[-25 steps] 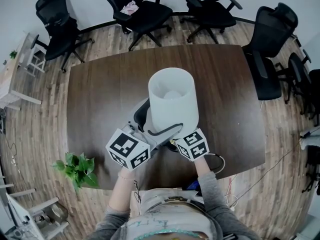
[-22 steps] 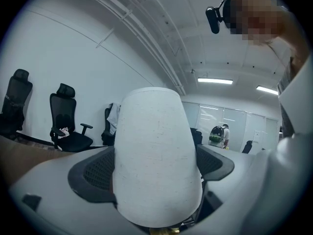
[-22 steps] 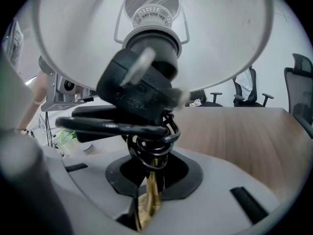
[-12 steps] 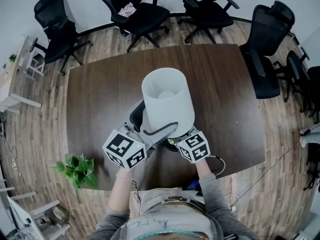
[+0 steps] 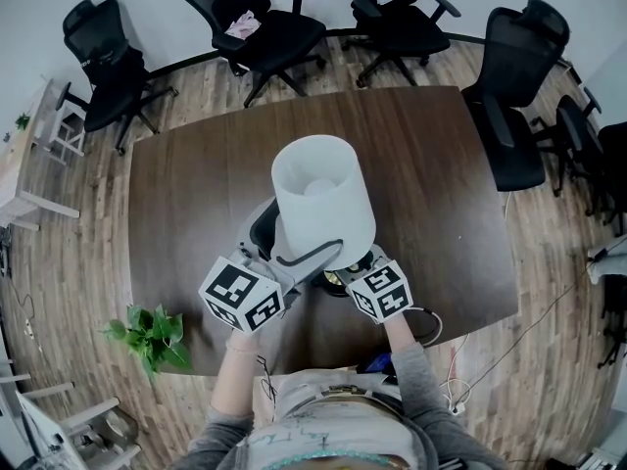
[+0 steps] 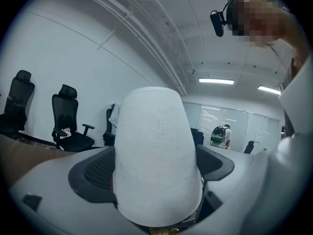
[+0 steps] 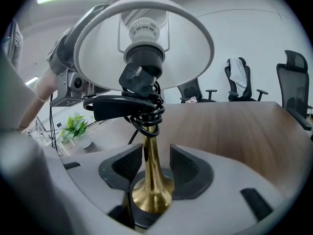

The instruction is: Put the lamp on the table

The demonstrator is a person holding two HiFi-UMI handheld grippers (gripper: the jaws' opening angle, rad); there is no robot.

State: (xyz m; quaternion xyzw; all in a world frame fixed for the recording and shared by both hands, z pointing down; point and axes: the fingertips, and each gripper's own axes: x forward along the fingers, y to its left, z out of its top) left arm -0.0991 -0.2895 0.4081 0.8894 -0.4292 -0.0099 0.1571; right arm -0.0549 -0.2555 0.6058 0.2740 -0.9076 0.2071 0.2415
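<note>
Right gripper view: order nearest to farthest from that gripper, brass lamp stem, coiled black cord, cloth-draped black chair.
1. Brass lamp stem, between its jaws.
2. Coiled black cord, just above.
3. Cloth-draped black chair, beyond the table.

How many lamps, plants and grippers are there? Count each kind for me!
lamp: 1
plant: 1
grippers: 2 (left gripper is shut on the lamp. The right gripper jaws have just been opening, with the lamp between them but not squeezed.)
Total: 4
</note>
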